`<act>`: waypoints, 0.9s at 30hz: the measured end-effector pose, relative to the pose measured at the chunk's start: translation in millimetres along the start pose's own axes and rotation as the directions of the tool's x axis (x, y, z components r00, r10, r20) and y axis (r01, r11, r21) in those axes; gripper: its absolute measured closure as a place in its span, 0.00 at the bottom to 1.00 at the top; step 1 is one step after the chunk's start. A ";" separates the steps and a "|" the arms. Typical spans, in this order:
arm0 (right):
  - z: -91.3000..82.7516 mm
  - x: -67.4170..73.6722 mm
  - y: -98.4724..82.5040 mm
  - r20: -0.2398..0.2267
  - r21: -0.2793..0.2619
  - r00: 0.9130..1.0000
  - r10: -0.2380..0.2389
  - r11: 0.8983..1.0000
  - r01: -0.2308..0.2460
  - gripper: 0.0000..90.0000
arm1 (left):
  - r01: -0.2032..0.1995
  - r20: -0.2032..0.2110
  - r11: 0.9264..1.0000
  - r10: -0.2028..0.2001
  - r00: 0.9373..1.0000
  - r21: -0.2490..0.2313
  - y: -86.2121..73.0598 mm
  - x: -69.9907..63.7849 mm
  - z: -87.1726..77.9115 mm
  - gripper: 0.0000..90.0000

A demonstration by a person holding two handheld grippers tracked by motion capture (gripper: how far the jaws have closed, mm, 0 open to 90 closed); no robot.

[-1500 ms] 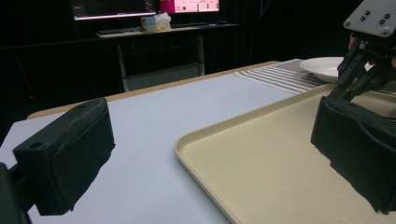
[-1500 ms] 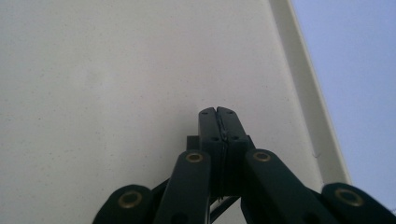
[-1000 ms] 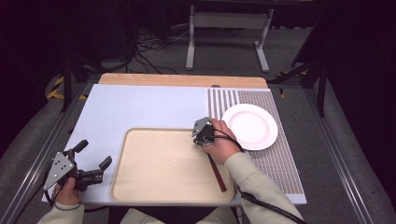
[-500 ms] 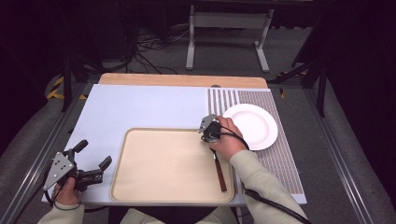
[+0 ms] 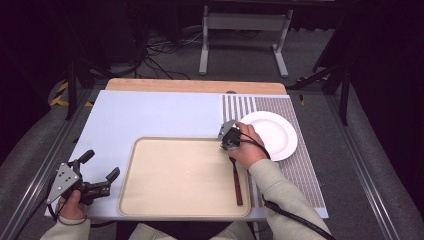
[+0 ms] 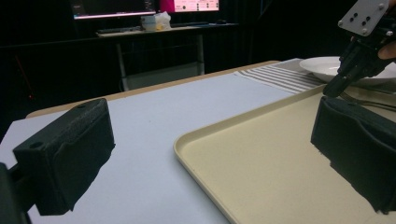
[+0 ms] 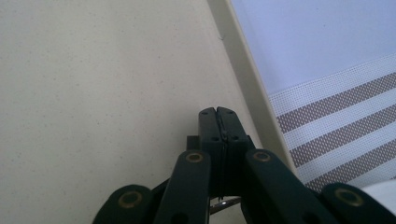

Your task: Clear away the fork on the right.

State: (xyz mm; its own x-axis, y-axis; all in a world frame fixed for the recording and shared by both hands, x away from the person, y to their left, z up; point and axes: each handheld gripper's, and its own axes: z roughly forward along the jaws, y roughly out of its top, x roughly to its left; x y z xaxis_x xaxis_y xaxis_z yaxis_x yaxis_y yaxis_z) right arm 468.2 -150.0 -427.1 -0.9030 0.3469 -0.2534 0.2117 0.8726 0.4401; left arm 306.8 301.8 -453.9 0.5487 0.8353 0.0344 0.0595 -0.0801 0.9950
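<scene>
Bench (image 5: 165,112) carries a blue mat w/ a striped placemat (image 5: 300,170) at the right; beige tray (image 5: 175,175) sits near the front edge, white plate (image 5: 272,132) on the stripes just right of the tray's far corner. Fork (image 5: 236,180) lies in the tray along its right rim, handle toward the person, head under the right tongs (image 5: 231,146). Those tongs are pressed together over the fork's head, tips down at the tray's far-right corner; in the right gripper view a bit of metal shows low between the arms, but can't tell if it's pinched or just touched. Left tongs (image 5: 100,172) rest spread & empty at the bench's front-left, well apart from the tray. Judging by this: fork is in the tray, plate isn't; plate prob. next, or the fork is being straightened.
</scene>
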 end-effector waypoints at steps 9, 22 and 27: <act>-1.2 -2.5 -4.1 0.010 0.008 1.000 0.016 1.000 -0.016 1.00 | -0.003 0.002 1.000 0.003 1.000 0.002 0.0 -0.1 0.2 0.00; -20.4 0.3 -2.4 0.009 -0.103 0.995 0.095 0.990 -0.094 0.73 | -0.004 0.006 1.000 0.004 1.000 0.006 0.1 -0.6 0.9 0.00; -37.5 7.8 1.2 0.005 -0.204 0.994 0.114 0.973 -0.110 0.48 | -0.003 0.005 1.000 0.003 1.000 0.004 -0.1 -0.7 1.8 0.00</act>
State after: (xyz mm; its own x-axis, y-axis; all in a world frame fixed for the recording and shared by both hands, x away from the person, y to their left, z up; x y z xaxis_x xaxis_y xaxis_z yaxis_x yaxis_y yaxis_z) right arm 447.4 -159.2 -396.2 -0.8713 0.4455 -0.2060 0.2291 0.7403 0.6320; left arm 307.9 300.2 -454.2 0.5529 0.8324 0.0370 0.0609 -0.0847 0.9945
